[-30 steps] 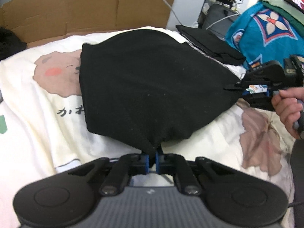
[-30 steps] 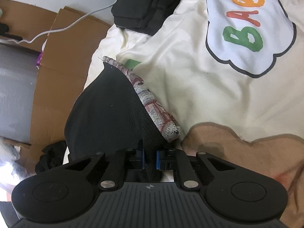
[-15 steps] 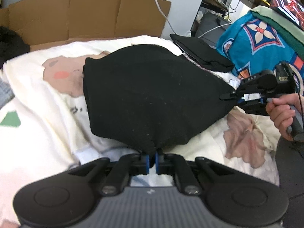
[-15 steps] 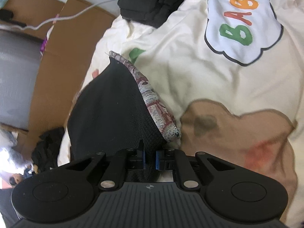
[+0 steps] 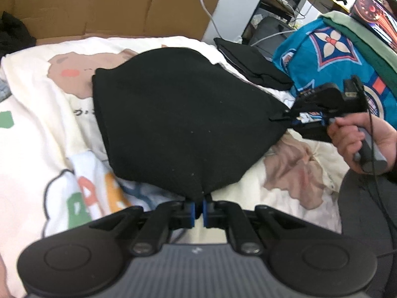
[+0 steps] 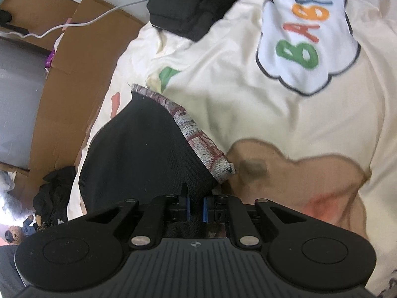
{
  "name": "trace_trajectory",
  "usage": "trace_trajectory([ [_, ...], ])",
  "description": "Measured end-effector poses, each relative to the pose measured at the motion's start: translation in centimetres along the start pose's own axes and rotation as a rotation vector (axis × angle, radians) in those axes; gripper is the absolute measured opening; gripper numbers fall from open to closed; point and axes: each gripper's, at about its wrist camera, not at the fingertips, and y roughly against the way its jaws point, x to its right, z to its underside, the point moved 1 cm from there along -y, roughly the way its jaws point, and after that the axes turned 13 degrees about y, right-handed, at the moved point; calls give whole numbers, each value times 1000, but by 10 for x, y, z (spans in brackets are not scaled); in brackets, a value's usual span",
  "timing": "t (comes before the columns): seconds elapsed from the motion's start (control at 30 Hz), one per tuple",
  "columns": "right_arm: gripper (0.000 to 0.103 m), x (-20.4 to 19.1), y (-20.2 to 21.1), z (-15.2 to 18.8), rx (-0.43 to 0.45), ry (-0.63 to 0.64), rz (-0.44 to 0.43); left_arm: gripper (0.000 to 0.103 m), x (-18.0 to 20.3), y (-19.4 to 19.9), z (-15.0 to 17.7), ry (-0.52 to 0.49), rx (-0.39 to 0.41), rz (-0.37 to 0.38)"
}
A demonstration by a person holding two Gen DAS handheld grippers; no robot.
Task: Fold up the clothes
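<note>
— What's underneath it all?

— Cream bedding [image 5: 37,129] printed with cartoon animals and a "BABY" cloud [image 6: 305,37], with brown cardboard [image 5: 99,10] standing along the far edge.

— And the big things on it?

— A black garment [image 5: 178,121] is stretched above the middle of the bedding, held at two corners. From the right wrist view its underside shows a grey-and-maroon patterned edge [image 6: 198,136]. Folded black clothes [image 5: 250,64] lie beyond it, beside a blue patterned fabric [image 5: 327,57].

— Who holds the corners?

— The left gripper [image 5: 197,209] has its blue pads pressed together on the near corner. The right gripper [image 6: 196,206] pinches the opposite corner; the left view shows it gripped by a hand [image 5: 357,141].

— Anything smaller?

— A white cable [image 6: 82,23] trails over the cardboard.
</note>
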Motion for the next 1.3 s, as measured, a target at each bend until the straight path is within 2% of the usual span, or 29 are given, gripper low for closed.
trace_trajectory([
  [0.27, 8, 5, 2, -17, 36, 12, -8, 7, 10, -9, 4, 16, -74, -1],
  [0.43, 8, 9, 3, -32, 76, 9, -17, 7, -3, 6, 4, 16, -119, -57],
  [0.6, 8, 7, 3, -47, 114, 20, -20, 7, -17, 23, -9, 21, -126, -140],
  [0.77, 8, 11, 4, -62, 134, 6, -36, 9, -23, 31, -36, 17, -103, -235],
  [0.87, 8, 13, 6, -70, 145, 2, -46, 14, -25, 32, -58, 30, -82, -273],
  [0.97, 8, 13, 7, -76, 147, 12, -57, 24, -24, 30, -83, 51, -65, -291],
  [1.17, 8, 10, 5, -84, 144, 44, -46, 27, -6, 12, -127, 13, -79, -321],
  [1.3, 8, 13, 4, -88, 143, 34, -60, 35, 8, -3, -151, -17, -84, -321],
])
